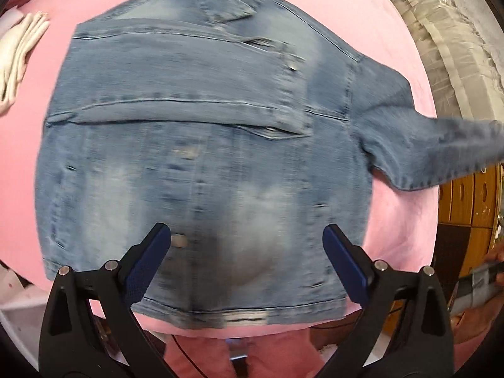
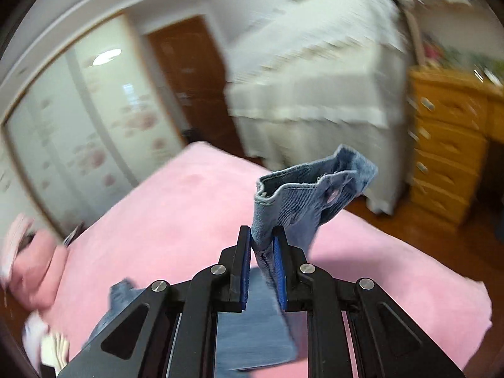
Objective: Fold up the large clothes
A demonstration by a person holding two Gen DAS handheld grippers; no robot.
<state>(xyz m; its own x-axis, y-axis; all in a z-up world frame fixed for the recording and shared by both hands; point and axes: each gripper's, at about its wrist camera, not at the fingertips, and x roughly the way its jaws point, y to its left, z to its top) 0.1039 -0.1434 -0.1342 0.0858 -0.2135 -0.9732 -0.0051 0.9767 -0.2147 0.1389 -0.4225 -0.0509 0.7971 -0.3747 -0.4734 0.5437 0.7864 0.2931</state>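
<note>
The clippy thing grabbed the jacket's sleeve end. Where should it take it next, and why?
Probably across onto the jacket's body. The right gripper is shut on the sleeve cuff and holds it above the pink bed. The denim jacket lies flat with one sleeve already folded across and this one sticking out sideways. The left gripper is open above the hem.

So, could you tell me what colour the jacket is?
Faded light-blue denim jacket, clearest in the left wrist view.
</note>
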